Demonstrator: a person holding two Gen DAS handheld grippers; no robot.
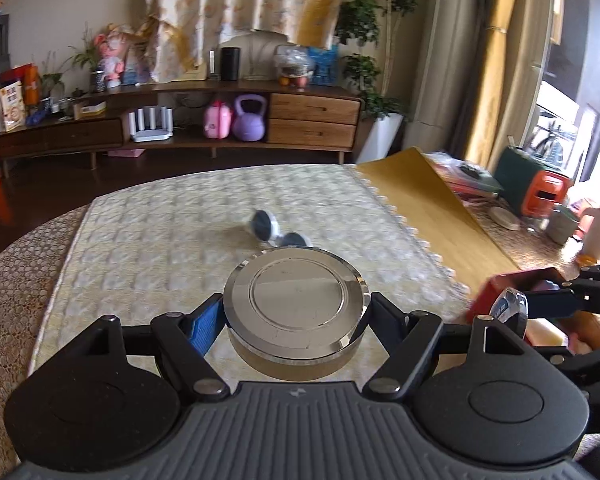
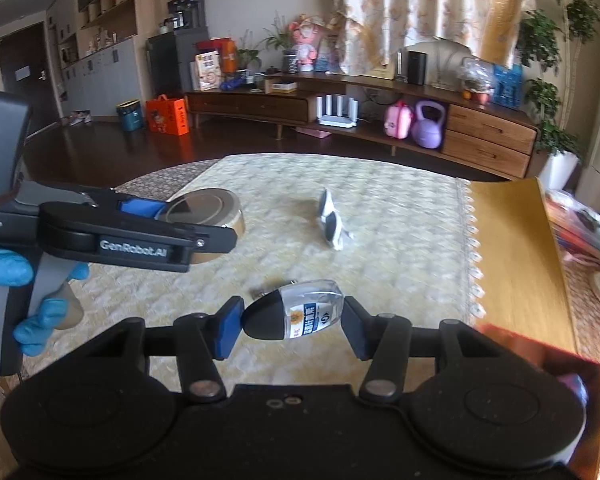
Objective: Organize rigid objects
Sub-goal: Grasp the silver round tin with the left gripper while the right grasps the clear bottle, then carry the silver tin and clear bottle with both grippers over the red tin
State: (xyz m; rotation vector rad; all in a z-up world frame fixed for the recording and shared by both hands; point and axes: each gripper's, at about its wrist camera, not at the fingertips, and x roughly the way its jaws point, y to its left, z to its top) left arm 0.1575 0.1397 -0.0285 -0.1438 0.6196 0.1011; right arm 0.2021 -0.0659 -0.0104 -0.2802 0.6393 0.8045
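Table layout: 2 held items above the cloth, 1 lying on it

The round tin [image 1: 296, 308] sits between the left gripper [image 1: 296, 316] fingers, above the tablecloth [image 1: 148, 232]; the sunglasses [image 1: 278, 232] lie on the cloth just behind it. To the right, the right gripper [image 2: 292, 320] holds the small bottle [image 2: 300, 316] sideways, with the box [image 2: 540, 356] at its right. The sideboard [image 1: 180, 120] stands behind the table.

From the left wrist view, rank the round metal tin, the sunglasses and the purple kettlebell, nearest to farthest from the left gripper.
1. Round metal tin: clamped in the left gripper.
2. Sunglasses: just beyond it, mid-table on the cloth.
3. Purple kettlebell: far across the room, on the cabinet's shelf.
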